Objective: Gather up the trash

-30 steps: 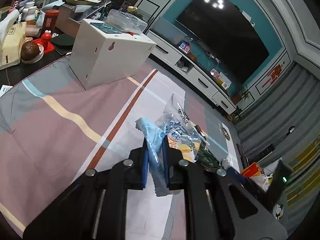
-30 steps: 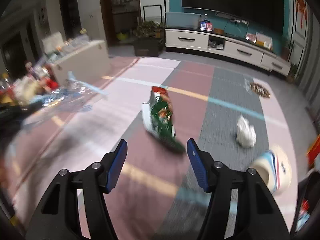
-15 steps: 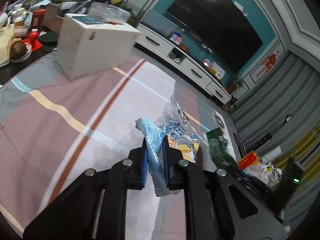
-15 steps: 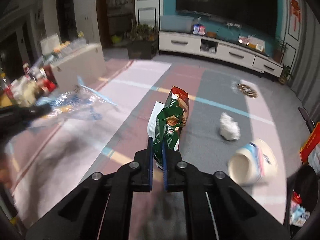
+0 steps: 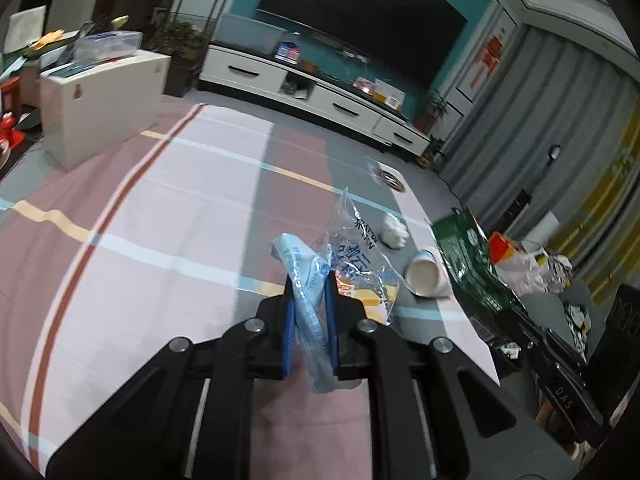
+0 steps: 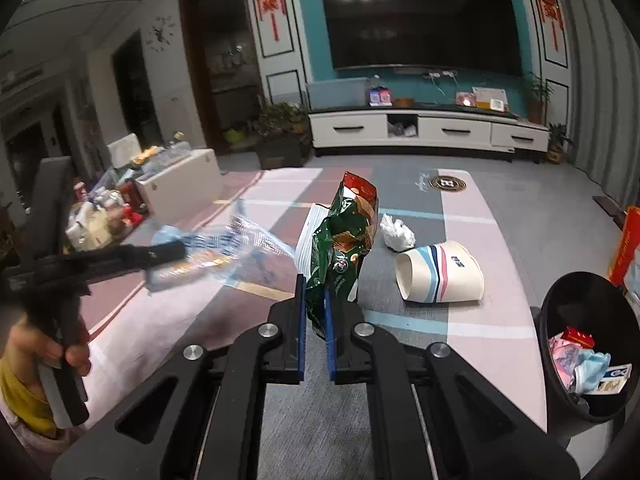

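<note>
Now the right gripper (image 6: 314, 322) has snapped closed on the green chip bag (image 6: 344, 240) that lay flat on the striped cloth (image 6: 488, 216) a moment ago, and the bag stands up off it. The left gripper (image 5: 310, 316) still squeezes the clear plastic bag (image 5: 348, 252). Both point slanting down over the cloth. A paper cup (image 6: 440, 274) lies tipped over near the black bin (image 6: 560, 300).
</note>
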`<state>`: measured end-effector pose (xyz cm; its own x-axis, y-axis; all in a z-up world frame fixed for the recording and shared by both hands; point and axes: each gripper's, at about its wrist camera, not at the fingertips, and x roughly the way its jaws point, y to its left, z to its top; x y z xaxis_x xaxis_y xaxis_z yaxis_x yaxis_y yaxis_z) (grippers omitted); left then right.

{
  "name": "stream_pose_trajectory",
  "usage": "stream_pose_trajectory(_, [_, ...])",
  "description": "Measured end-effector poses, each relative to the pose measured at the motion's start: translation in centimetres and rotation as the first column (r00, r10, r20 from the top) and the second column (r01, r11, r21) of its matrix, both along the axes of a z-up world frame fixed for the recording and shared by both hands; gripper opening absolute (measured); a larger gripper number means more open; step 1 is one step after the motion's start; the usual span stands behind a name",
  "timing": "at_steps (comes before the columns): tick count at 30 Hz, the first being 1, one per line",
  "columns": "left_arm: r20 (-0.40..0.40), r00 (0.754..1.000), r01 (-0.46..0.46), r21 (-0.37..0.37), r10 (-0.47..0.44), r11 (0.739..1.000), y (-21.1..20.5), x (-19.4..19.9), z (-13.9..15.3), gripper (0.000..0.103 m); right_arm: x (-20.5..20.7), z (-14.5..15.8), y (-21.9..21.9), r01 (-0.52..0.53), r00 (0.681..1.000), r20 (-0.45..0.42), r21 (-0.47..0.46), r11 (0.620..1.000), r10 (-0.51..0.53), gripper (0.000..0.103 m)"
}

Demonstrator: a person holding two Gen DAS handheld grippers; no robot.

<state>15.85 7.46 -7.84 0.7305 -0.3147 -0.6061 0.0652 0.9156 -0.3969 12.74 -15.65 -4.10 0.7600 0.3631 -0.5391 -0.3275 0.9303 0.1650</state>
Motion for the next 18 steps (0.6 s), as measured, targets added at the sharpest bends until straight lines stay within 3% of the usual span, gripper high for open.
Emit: stream_pose_trajectory(18, [0.041,0.985,0.16,0.117,-0.166,0.98,-9.3,-1.3,2.6,0.013,-3.3,2.3,-7.6,0.112,0.99,0.069,0.118,0.987,-0.121,0.009])
